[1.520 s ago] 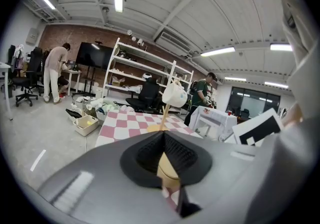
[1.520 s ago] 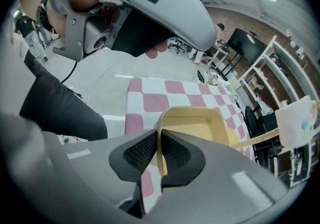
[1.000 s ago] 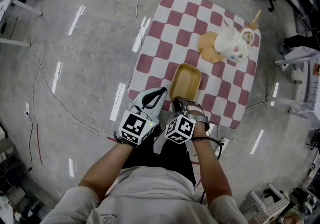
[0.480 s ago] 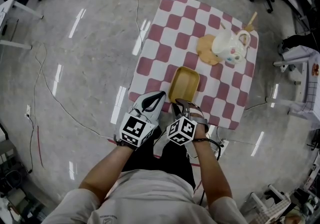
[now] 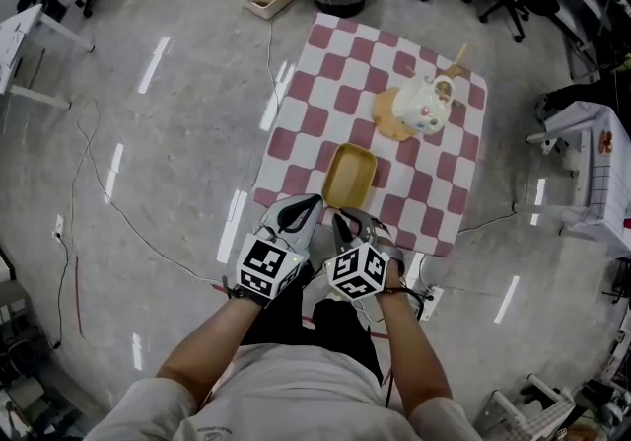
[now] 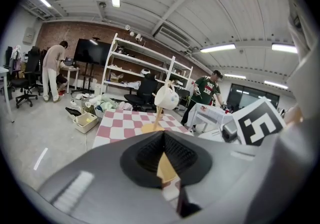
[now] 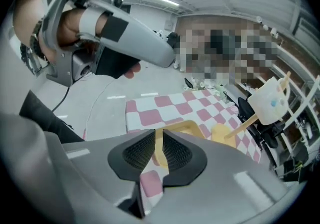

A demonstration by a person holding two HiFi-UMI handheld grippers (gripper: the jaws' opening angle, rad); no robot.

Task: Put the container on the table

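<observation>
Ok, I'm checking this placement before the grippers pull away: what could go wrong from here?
1. The container lies close to the near edge of the table, and the jaws of the right gripper seem to pinch its near rim. Pulling back before they open could drag it off.
2. Pushing it farther in might bump the mug perched just beyond it.
</observation>
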